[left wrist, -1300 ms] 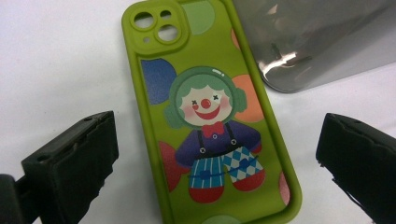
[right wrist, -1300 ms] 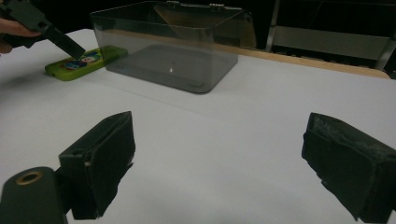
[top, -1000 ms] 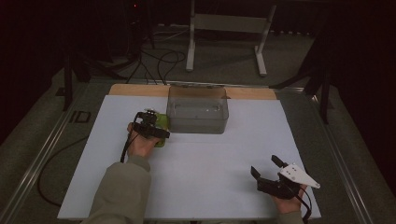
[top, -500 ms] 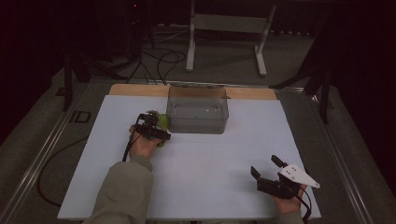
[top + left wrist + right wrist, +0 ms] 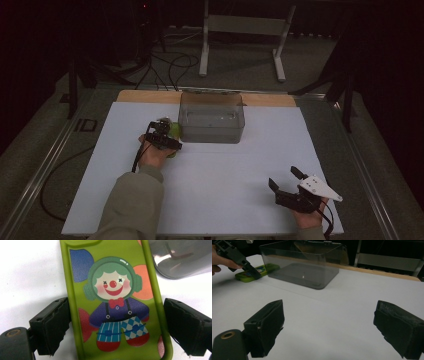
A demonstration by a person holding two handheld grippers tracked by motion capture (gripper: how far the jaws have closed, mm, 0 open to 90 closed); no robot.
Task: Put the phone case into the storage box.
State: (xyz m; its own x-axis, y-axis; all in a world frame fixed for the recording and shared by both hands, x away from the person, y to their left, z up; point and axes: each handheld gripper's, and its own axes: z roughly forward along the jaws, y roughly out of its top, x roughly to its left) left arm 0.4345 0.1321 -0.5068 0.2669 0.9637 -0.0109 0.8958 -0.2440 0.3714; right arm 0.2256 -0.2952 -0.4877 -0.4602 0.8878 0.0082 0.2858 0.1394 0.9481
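Between closing left tongs [image 5: 115, 322]: green phone case [image 5: 112, 302], flat on table.

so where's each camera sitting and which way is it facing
High view: above the person's side, looking forward and down on the white table; forearms and both grippers show.
Left gripper view: rides the left gripper, looking down its jaws, which have just been closing on the green phone case.
Right gripper view: on the right gripper, looking level across the table.
All share the clear box.
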